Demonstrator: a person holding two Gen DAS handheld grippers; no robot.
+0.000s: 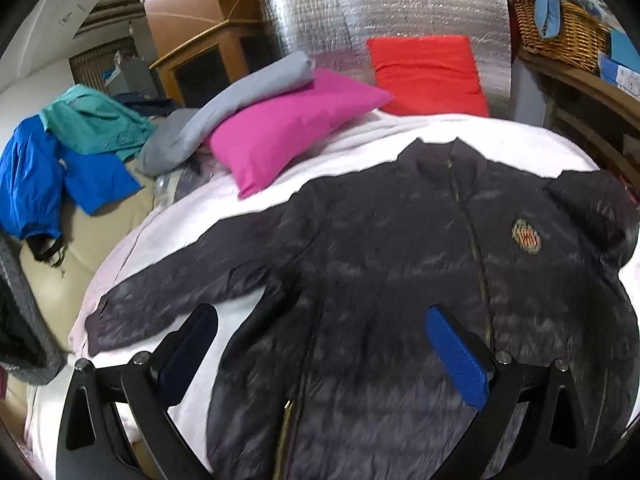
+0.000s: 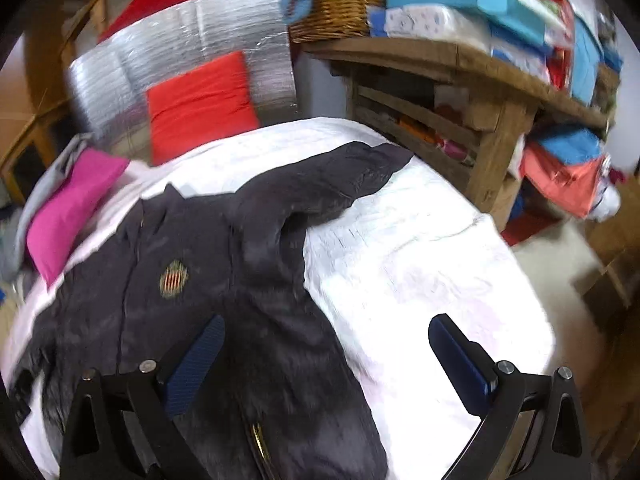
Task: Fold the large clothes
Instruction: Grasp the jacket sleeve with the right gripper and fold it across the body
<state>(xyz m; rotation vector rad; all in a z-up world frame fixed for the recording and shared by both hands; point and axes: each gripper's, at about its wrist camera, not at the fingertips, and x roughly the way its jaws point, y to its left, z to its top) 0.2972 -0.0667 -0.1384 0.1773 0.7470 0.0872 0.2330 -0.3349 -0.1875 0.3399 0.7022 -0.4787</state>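
A dark navy padded jacket [image 1: 392,264] lies face up on a white-covered bed [image 1: 168,236], zipped, with a striped badge [image 1: 527,236] on its chest. One sleeve [image 1: 168,300] stretches out to the left. In the right wrist view the same jacket [image 2: 208,272] shows its other sleeve [image 2: 320,184] reaching toward the far right of the bed [image 2: 420,248]. My left gripper [image 1: 320,344] hovers open above the jacket's lower front, holding nothing. My right gripper [image 2: 326,352] hangs open over the jacket's right hem edge, also with nothing between its fingers.
A magenta pillow [image 1: 288,124], a grey folded cloth [image 1: 224,108] and a red cushion [image 1: 428,74] sit at the bed's head against a silver foil panel [image 1: 384,12]. Blue and teal clothes [image 1: 60,148] pile at left. A wooden shelf [image 2: 460,92] with a wicker basket [image 2: 336,4] stands at right.
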